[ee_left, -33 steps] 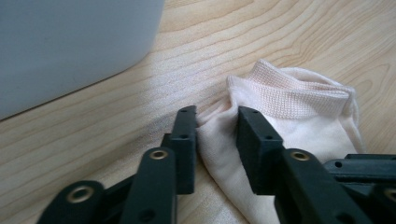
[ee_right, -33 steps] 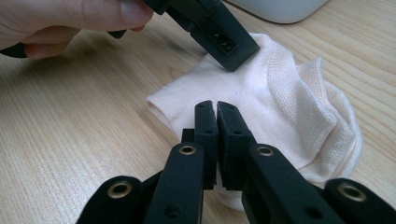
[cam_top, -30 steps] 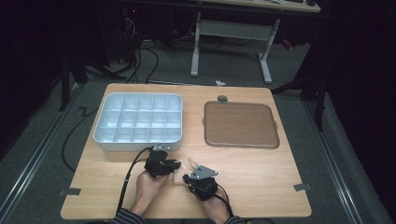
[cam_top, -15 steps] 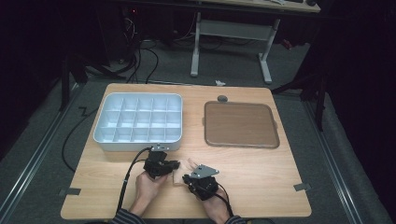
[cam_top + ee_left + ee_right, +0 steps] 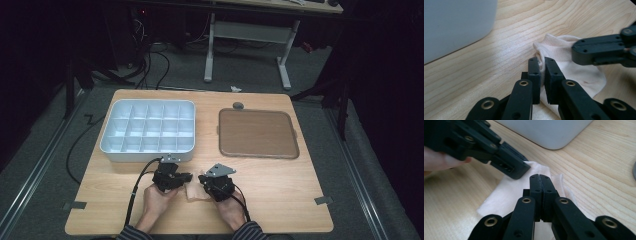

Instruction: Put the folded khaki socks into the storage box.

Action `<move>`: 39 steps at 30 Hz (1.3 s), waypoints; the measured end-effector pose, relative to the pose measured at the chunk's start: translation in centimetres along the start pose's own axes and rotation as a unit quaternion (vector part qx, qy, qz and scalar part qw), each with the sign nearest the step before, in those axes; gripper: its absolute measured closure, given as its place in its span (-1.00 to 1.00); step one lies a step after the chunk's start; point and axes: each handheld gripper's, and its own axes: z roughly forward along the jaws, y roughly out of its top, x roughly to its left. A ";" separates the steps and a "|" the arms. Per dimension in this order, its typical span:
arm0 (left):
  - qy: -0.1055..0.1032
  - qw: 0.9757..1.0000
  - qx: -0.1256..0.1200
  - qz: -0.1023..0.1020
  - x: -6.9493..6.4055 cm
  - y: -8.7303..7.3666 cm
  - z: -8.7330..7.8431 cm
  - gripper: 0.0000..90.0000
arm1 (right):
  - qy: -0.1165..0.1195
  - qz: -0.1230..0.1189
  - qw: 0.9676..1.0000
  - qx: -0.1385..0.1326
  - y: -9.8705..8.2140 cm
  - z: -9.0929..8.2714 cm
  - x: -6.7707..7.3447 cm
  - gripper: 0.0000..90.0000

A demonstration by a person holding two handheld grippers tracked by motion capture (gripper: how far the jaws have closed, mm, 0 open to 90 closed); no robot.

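A pale cream sock [image 5: 192,192] lies on the wooden table [image 5: 280,190] near its front edge, between the person's two hands. In the left gripper view my left gripper [image 5: 542,62] is shut on a raised fold of the sock [image 5: 579,72] by its ribbed cuff. The right gripper [image 5: 576,50] comes in from the right over that cuff. In the right gripper view my right gripper [image 5: 539,177] is shut, with the sock [image 5: 509,192] gathered around its tips. The left gripper [image 5: 520,171] lies just ahead of it. From above, the left gripper [image 5: 189,176] and right gripper [image 5: 202,179] nearly touch.
A white compartment tray [image 5: 145,156] stands just beyond the grippers at the left. A brown flat tray [image 5: 257,132] lies at the back right, with a small grey round object [image 5: 238,105] behind it. Cables trail off the table's front left.
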 end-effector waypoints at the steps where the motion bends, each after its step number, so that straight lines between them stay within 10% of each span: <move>1: 0.000 1.000 0.001 0.000 0.0 0.0 0.0 0.88 | -0.002 0.002 1.000 0.002 0.0 0.1 -0.1 1.00; 39: -0.034 0.998 -0.058 0.010 -0.4 0.0 -2.0 0.90 | 0.038 -0.013 0.998 0.049 0.8 2.9 1.0 1.00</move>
